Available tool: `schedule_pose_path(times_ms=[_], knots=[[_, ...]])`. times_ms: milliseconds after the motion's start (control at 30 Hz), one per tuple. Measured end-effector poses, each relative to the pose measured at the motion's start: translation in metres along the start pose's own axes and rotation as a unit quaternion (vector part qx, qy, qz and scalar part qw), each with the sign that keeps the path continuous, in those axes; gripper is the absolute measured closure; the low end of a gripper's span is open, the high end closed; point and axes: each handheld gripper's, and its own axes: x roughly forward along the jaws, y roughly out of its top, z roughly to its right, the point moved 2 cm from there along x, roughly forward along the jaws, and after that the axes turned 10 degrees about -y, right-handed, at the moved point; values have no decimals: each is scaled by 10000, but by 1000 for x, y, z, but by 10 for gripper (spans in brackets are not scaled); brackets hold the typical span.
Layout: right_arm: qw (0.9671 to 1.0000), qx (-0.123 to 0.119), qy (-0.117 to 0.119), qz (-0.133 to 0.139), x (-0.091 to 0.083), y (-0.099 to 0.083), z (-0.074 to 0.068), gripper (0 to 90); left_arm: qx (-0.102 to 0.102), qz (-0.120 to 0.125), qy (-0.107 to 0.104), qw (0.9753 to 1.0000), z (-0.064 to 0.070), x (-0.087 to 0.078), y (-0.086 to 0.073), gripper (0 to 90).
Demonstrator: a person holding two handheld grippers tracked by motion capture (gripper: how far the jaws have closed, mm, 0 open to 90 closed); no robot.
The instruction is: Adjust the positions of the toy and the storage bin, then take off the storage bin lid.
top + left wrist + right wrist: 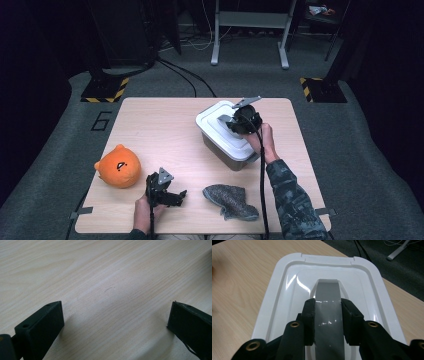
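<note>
Black jaws of the right gripper [328,315] are clamped on the grey handle [327,300] that runs down the middle of the white lid [287,290]. That lid sits on a grey bin [235,159] standing toward the right of the wooden table [150,125].

The judged risk is that the handle is smooth and glossy, so the 2 jaws could slide off it under an upward pull. If the lid is seated tight, the whole bin may lift or tip instead of opening. Nothing braces the bin: the left gripper [115,322] hangs spread wide over bare wood, well apart from it.

What the bin holds cannot be told, since the lid covers it. An orange plush toy [118,166] and a grey sock [231,199] lie outside it on the table.
</note>
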Motion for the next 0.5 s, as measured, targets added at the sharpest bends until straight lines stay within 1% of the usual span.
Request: schedule_pose_path(times_ms=[67, 233, 267, 300, 333, 367, 433, 500], knots=[[10000, 18, -1, -8, 0, 0, 0, 666, -25, -12, -20, 10000, 0, 0, 0, 1], [10000, 20, -15, -17, 0, 0, -1, 666, -2, 1, -1, 10000, 0, 0, 0, 1], [10000, -30, -20, 27, 0, 0, 0, 666, 0, -1, -1, 10000, 0, 0, 0, 1], [10000, -33, -32, 26, 0, 0, 0, 666, -41, 11, -16, 10000, 1, 0, 0, 1], [10000, -17, -27, 20, -1, 1, 0, 666, -4, 1, -2, 10000, 0, 0, 0, 1], [10000, -24, -32, 77, -1, 1, 1, 665, -16, -16, -15, 10000, 0, 0, 0, 1], [9999, 72, -44, 54, -5, 3, 1, 665, -11, -7, -14, 10000, 0, 0, 0, 1], [9999, 23, -49, 115, -8, 4, 2, 665, -5, -8, -10, 10000, 0, 0, 0, 1]])
